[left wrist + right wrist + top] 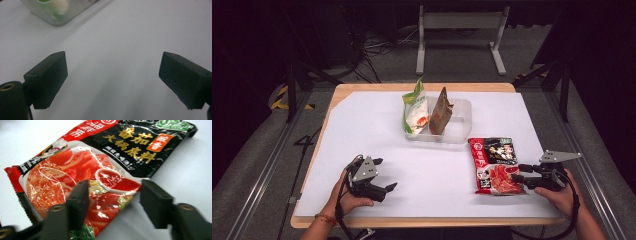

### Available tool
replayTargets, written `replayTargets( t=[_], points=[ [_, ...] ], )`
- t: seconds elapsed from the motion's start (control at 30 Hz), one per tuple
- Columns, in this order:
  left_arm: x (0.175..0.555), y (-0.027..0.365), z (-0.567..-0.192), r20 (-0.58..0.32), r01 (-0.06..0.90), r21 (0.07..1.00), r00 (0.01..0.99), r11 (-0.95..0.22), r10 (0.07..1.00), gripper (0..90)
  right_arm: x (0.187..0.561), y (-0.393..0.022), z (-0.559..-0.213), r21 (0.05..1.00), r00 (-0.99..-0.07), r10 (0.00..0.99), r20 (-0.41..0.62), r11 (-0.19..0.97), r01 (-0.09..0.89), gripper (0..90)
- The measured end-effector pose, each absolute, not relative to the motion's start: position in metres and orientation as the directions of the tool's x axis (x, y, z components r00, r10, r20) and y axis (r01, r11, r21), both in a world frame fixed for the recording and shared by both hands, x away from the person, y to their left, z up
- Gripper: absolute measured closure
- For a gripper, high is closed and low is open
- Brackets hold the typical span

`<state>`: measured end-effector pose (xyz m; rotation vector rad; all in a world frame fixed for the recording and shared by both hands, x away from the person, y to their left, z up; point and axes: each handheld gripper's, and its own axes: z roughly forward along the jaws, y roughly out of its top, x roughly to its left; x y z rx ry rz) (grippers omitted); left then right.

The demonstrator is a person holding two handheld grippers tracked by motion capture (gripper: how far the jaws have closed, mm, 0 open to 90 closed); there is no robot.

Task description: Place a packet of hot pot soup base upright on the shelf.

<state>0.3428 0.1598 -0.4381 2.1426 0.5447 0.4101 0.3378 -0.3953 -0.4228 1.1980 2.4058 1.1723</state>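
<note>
So the right gripper (518, 173) sits at the red packet's (495, 165) near right edge, jaws half open around that edge, not pinching yet. Left gripper (382, 175) rests wide open, holding nothing. Farther back, a clear tub (460, 120) holds two pouches.

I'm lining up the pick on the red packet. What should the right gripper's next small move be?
Probably close the right gripper on the red packet. Its jaws stand apart on either side of the packet's near edge, one over the wrapper and one beside it, and the pads don't seem to press yet. The packet lies flat on the table.
</note>
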Motion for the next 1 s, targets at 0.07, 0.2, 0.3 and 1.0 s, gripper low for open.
replayTargets(
  t=[0.07,0.2,0.3,1.0],
  points=[
    [0.343,0.159,-0.438,0.092,0.234,0.815,0.851,-0.531,0.517,9.3,0.336,-0.399,-0.422,0.741,-0.631,0.76,0.151,0.336,0.582,65.1],
    [0.343,0.159,-0.439,0.092,0.236,0.812,0.851,-0.533,0.517,9.4,0.335,-0.402,-0.42,0.762,-0.58,0.811,0.079,0.326,0.559,85.6],
    [0.343,0.158,-0.439,0.089,0.238,0.811,0.852,-0.534,0.516,9.5,0.34,-0.398,-0.425,0.741,-0.55,0.835,0.016,0.36,0.567,90.0],
    [0.345,0.151,-0.44,0.067,0.248,0.805,0.865,-0.539,0.497,9.8,0.332,-0.373,-0.424,0.732,-0.709,0.702,0.067,0.448,0.513,90.0]
  ],
)
